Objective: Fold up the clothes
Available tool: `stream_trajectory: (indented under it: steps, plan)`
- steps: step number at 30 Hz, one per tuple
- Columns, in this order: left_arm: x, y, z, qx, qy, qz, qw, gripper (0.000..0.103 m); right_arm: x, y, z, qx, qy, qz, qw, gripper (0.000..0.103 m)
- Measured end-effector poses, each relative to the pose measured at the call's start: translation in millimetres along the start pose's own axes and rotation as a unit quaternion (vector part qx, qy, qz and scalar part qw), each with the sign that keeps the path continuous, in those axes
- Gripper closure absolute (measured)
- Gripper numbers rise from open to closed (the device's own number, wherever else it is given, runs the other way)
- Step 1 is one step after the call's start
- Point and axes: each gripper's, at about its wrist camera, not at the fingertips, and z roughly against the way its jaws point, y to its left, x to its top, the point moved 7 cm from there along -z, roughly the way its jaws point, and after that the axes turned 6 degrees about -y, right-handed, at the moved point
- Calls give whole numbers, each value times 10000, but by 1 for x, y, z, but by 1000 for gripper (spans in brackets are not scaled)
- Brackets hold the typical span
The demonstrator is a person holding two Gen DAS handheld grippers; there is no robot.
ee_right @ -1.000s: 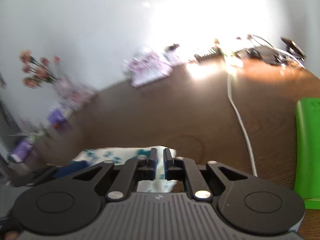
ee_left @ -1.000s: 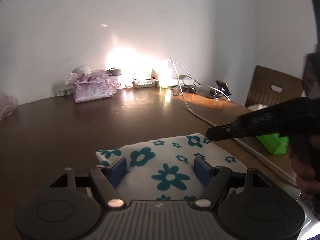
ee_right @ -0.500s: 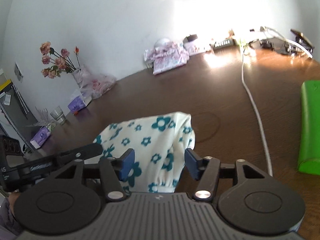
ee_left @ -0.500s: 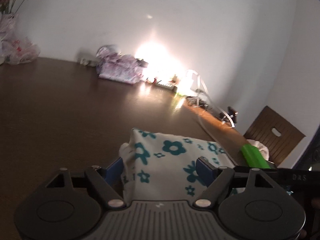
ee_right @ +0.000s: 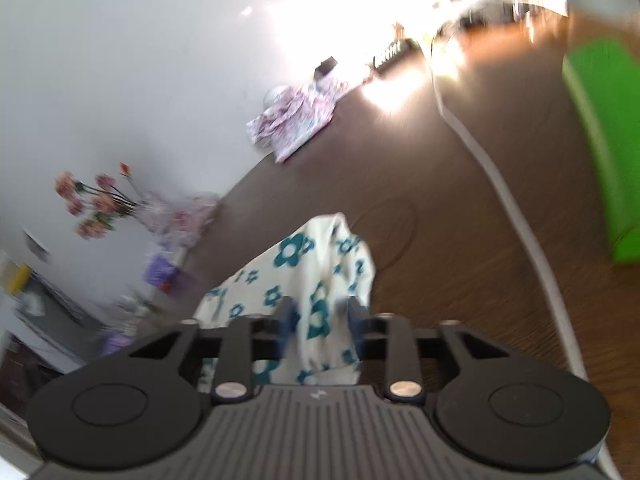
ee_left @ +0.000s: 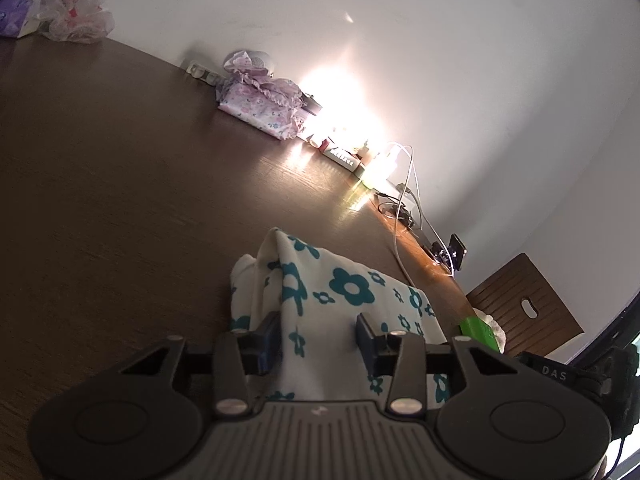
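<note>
My left gripper (ee_left: 318, 340) is closing, the flowered cloth (ee_left: 344, 292) bunched between its jaws; my right gripper (ee_right: 320, 320) is closing too, on the cloth's other end. Neither visibly pinches yet. If one bites only a top layer, I'd expect the fold to spill onto the table (ee_left: 120, 220) ahead.

A dark brown wooden worktop (ee_left: 120, 200) stretches ahead of the claw to a plain white wall (ee_left: 440, 40). Strong light glares (ee_left: 340, 120) off the wall and the worktop's far edge, ahead and slightly right. A brown wooden chair back (ee_left: 524, 308) stands to the right, beyond the worktop's edge.
</note>
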Motion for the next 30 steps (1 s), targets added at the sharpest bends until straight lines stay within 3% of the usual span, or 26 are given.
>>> stream_trajectory:
  steps: [1,2,7,10,11,12,13,14,17,19,20,21,24,26,29,30]
  plan:
    - [0,0,-1,46,15,-31,10000,67,1,5,2,-16,-82,164,9998,77]
    - [-1,1,-2,92,29,-63,9999,69,1,8,5,-33,-156,288,9995,103]
    - [-4,3,-3,86,94,-12,9999,71,3,-19,-1,-46,-50,-808,9967,101]
    - [0,0,-1,226,59,-205,9995,65,12,-13,0,143,-186,-765,9968,97]
    - [3,-1,1,342,-41,-309,9989,65,16,-11,0,229,-197,-749,9967,90]
    - [6,-2,3,457,-141,-413,9980,65,19,-11,-3,347,-139,-807,9960,71]
    - [11,-3,6,668,-307,-543,9958,67,22,-11,-6,458,-81,-857,9952,61]
    - [17,-5,11,977,-578,-749,9907,68,24,-10,-9,518,-29,-853,9950,58]
    - [32,-29,20,1184,-1116,-1483,9755,68,24,-10,-12,653,212,-714,9951,61]
    - [32,-54,11,702,-966,-1796,9765,67,19,-11,-13,689,433,-577,9950,70]
    - [28,-63,2,560,-824,-1929,9761,66,14,-13,-13,691,527,-541,9947,84]
    - [24,-70,-8,478,-663,-2063,9751,66,10,-15,-13,696,614,-514,9944,88]
    - [7,-76,-41,619,-97,-2341,9702,66,-3,-19,-10,790,714,-646,9922,89]
    - [2,-74,-54,696,81,-2385,9686,62,-9,-17,-6,956,768,-678,9901,89]
    - [5,-67,-62,632,166,-2285,9713,49,-19,-19,-6,1225,990,-799,9843,86]
    - [5,-63,-65,607,241,-2251,9722,46,-22,-21,-8,1307,1053,-887,9818,81]
